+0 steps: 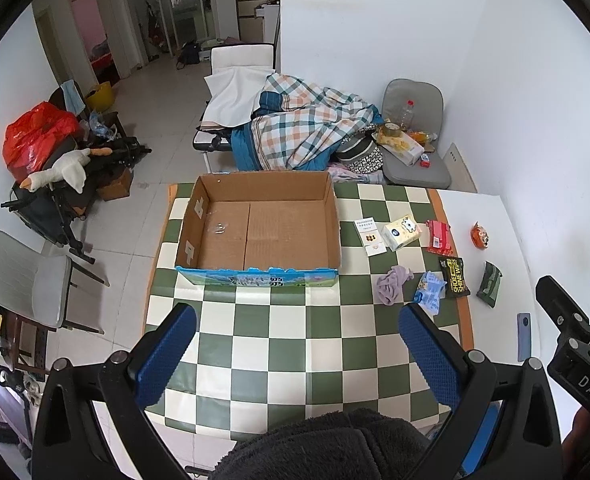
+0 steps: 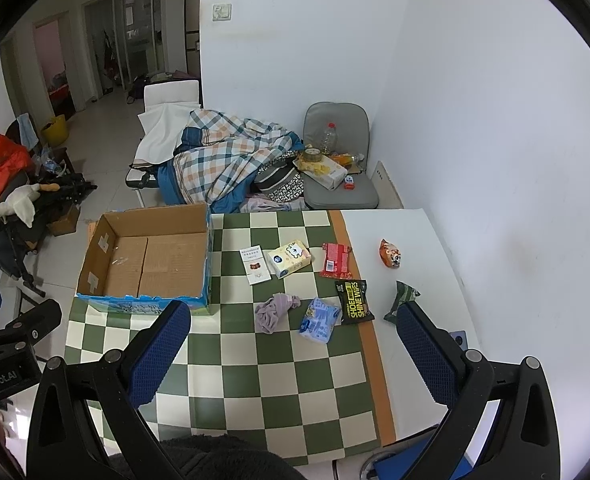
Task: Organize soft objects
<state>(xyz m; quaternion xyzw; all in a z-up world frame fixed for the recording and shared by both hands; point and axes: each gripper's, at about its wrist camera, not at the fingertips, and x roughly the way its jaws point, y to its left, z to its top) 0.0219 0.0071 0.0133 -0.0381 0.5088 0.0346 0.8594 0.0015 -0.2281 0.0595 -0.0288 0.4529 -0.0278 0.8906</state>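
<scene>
Both sets of fingers [image 1: 295,344] [image 2: 291,342] gape wide, empty; the rag [image 2: 276,311] at 12 o'clock may slip a shallow pinch before the box [image 2: 147,256].

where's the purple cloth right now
The purple cloth lies crumpled on the checkered mat, right of the cardboard box, just left of the blue packet.

Green-and-cream checked tablecloth [image 2: 255,360], brown cardboard box [image 2: 147,256], lilac cloth [image 2: 275,312].

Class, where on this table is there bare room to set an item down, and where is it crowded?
Free: the checked cloth in front of the box, and the box floor. Crowded: right of the box, from the tissue pack to the wipes and purple cloth.
</scene>
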